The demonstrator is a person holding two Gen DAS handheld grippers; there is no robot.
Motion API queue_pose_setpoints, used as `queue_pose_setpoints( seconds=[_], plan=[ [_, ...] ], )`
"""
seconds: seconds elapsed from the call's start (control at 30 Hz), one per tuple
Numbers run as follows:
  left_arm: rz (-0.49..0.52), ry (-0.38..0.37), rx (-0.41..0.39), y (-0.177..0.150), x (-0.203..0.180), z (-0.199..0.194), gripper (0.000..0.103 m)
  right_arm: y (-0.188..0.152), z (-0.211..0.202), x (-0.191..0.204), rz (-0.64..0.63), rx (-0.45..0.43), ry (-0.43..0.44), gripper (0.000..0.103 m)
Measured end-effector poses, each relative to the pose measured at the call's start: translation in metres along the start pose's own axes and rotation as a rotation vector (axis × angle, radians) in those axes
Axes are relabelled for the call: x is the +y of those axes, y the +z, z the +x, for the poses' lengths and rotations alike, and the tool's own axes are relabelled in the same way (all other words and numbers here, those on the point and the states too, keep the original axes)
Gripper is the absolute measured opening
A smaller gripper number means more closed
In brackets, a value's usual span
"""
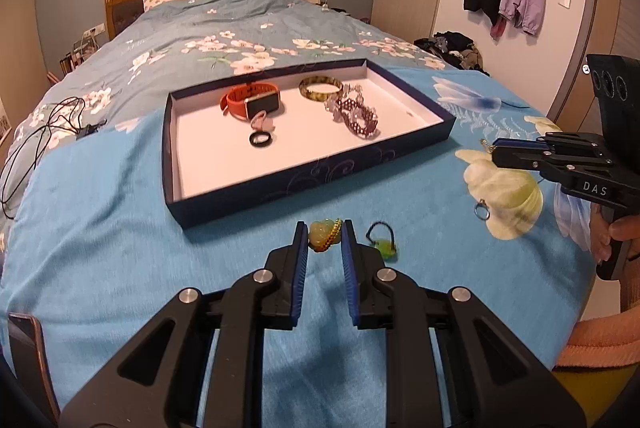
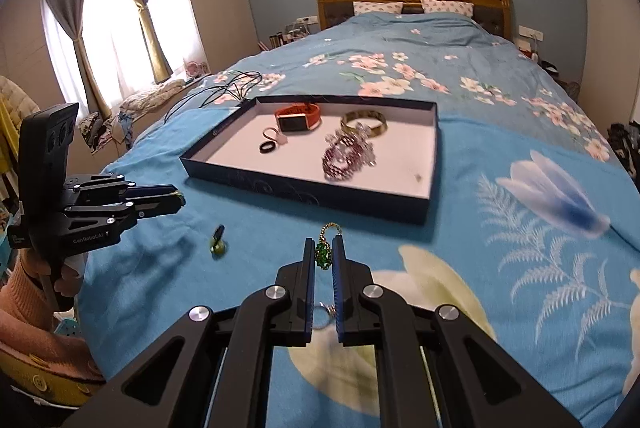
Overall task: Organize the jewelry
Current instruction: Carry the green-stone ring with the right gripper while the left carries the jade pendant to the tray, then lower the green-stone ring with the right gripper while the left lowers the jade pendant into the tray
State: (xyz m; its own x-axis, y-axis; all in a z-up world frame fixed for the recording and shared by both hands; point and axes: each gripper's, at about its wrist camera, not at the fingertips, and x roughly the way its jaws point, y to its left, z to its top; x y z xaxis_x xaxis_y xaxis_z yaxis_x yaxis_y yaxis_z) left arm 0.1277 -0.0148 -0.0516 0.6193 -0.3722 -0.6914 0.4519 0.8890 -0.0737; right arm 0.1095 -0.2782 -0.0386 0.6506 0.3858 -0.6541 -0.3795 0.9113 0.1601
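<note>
The left hand-held gripper (image 1: 324, 242) is closed on a pale yellow-green stone charm with a gold bead chain (image 1: 324, 236), held just above the blue flowered bed cover (image 1: 120, 228). The right hand-held gripper (image 2: 324, 256) is closed on a small green bead charm with a gold chain (image 2: 323, 255); a silver ring (image 2: 322, 316) lies on the cover under it. A little green charm on a black cord loop (image 1: 384, 242) lies on the cover just beside the left gripper. Past both grippers sits a dark blue flat box with a white inside (image 1: 224, 204). In the box are an orange watch (image 1: 250, 102), a brown-gold bangle (image 1: 320, 88), purple bead bracelets (image 1: 358, 118) and a black ring (image 1: 261, 139).
</note>
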Motion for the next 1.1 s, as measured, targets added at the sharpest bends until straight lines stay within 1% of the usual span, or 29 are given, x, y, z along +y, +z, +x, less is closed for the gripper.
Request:
queue_pose_setpoints(
  seconds=[0.33,0.57,1.1],
  plan=[
    [0.011,0.015,-0.032,0.016,0.001,-0.001,0.017,0.02,0.012,0.004,-0.033,-0.02,0.018,0.007],
    [0.014,0.018,-0.048,0.027,0.003,0.002,0.017,0.029,0.022,0.004,-0.05,-0.018,0.021,0.007],
    [0.016,0.03,-0.051,0.047,0.009,0.016,0.017,0.048,0.04,0.002,-0.072,-0.008,0.011,0.007]
  ],
)
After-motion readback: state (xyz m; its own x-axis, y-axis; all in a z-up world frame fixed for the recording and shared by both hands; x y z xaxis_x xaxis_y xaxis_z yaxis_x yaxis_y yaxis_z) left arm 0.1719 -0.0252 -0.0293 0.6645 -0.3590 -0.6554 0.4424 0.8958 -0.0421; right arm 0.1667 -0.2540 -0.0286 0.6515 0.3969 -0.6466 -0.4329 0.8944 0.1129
